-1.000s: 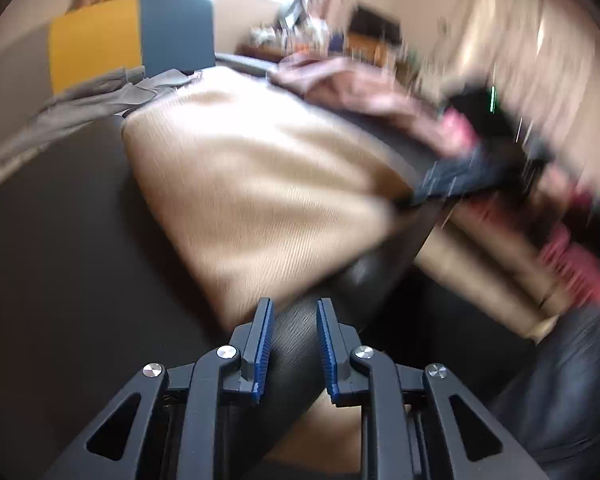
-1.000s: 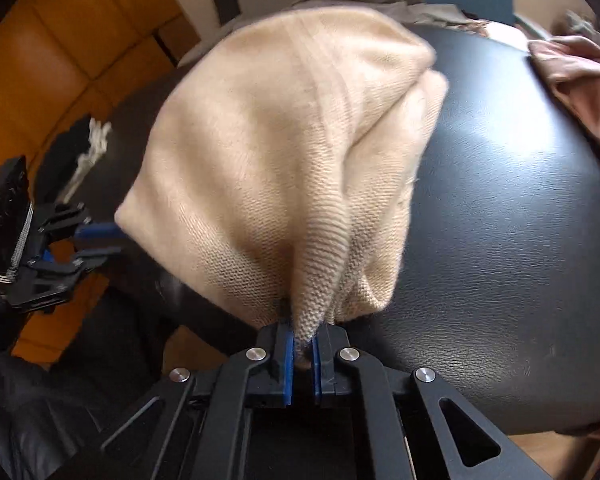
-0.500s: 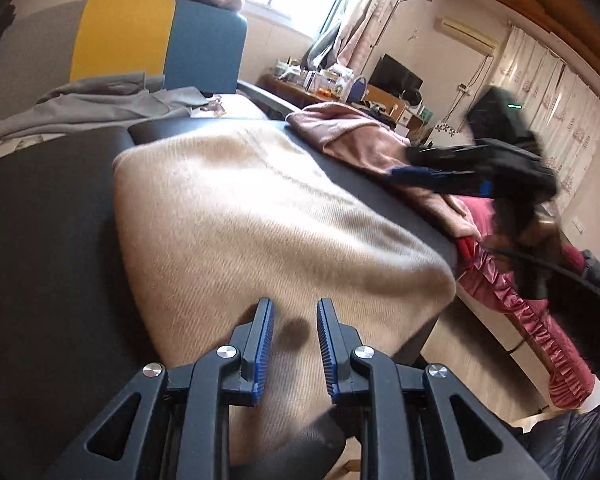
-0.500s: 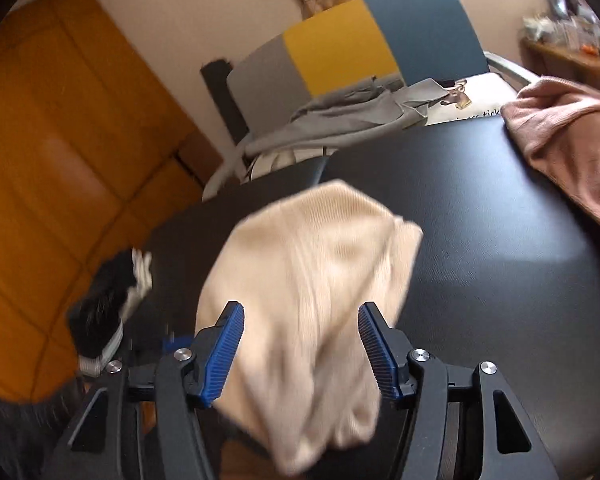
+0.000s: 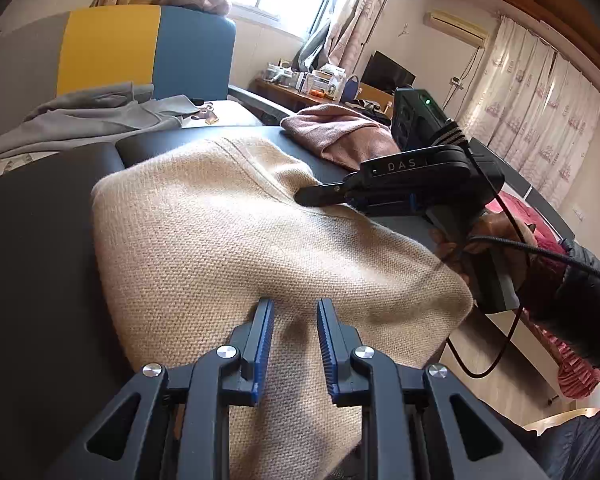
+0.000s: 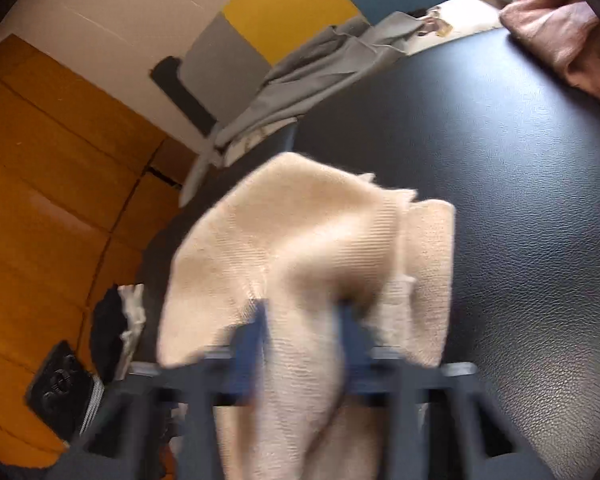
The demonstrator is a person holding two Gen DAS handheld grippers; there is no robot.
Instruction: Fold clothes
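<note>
A folded beige knit sweater [image 5: 240, 232] lies on the black leather table [image 5: 32, 260]; it also shows in the right wrist view [image 6: 312, 248]. My left gripper [image 5: 294, 308] hangs just over the sweater's near edge, jaws slightly apart and empty. My right gripper [image 6: 304, 312] is blurred, over the sweater's other end, with its jaws apart and cloth between and below them. The right gripper also shows in the left wrist view [image 5: 300, 196], its tip low on the sweater's far right side.
A pink garment [image 5: 340, 136] lies at the table's far right corner, also seen in the right wrist view [image 6: 564, 36]. Grey clothes [image 5: 92, 116] lie on a grey, yellow and blue chair [image 5: 112, 52] behind the table. The floor drops off at right.
My right gripper let go of the sweater corner, opened, rose, then came back down onto the sweater. My left gripper moved over the sweater's near edge.
</note>
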